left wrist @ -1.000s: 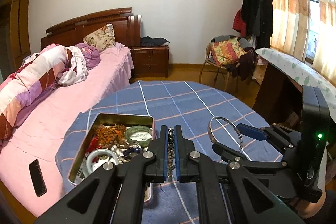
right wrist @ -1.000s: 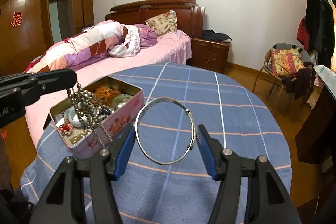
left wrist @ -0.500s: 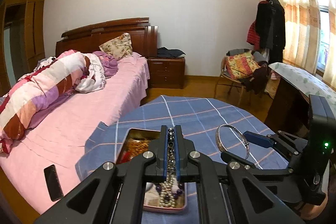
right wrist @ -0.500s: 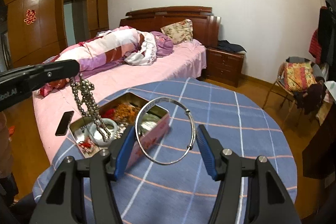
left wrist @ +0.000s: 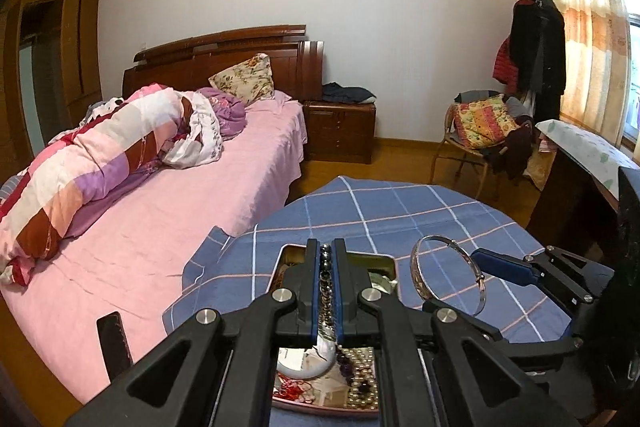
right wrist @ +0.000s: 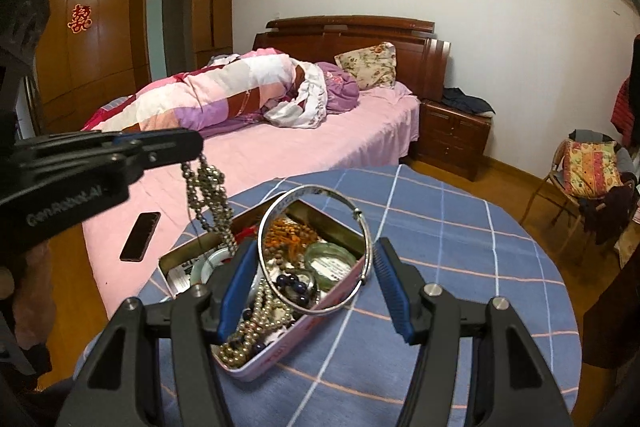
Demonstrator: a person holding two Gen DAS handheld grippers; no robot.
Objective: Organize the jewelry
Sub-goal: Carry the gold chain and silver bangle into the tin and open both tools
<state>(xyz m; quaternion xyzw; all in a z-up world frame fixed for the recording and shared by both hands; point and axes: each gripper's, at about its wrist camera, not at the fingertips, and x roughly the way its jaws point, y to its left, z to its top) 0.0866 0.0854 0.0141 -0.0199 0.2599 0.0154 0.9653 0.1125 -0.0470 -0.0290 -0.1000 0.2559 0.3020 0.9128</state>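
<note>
Left gripper (left wrist: 327, 259) clenched tight on a strand of silver beads (right wrist: 208, 195), hanging loose beneath the tips, above the near-left end of the tin (right wrist: 340, 301). Right gripper (right wrist: 312, 279) grasping a silver bangle (right wrist: 312, 251) upright, pads on opposite sides of the ring. Directly below and ahead of both sets of tips, open tin on the blue checked tablecloth (right wrist: 440, 227), crammed with beads, pearls and what looks like a green bangle. Left of both, dark phone (right wrist: 140, 236) flat on the pink bed (left wrist: 180, 219).
</note>
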